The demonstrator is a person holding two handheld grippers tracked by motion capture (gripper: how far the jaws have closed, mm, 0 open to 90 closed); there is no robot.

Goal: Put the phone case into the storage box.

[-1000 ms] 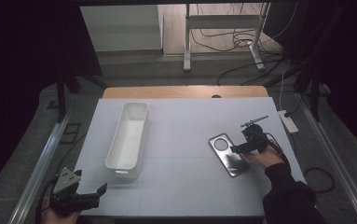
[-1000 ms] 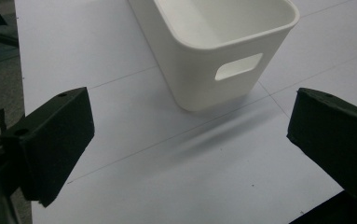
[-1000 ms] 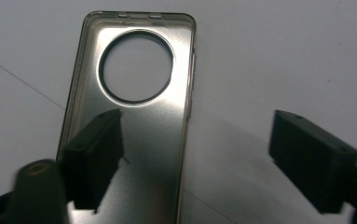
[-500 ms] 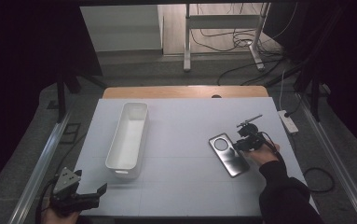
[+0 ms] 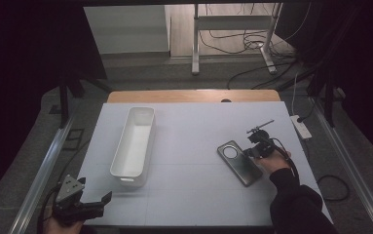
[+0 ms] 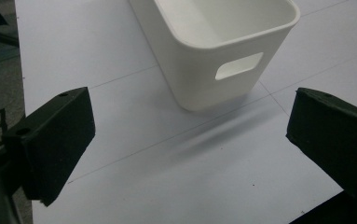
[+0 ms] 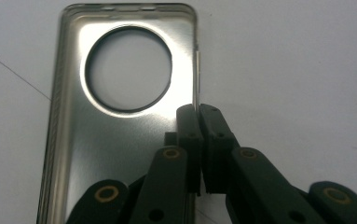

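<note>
On the table point(image 5: 194, 195), our right tool point(image 7: 198, 112) has just pinched the case point(image 7: 120, 130) by its thin side wall; light, slippery, bendy. Left tool point(image 6: 190, 135) gapes.

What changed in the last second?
The right tongs have just been closing and are now pinched on the side wall of the phone case, which lies flat on the table; a second ago they stood open at that edge. The left tongs remain open near the front corner, and the white bin hasn't moved.
</note>
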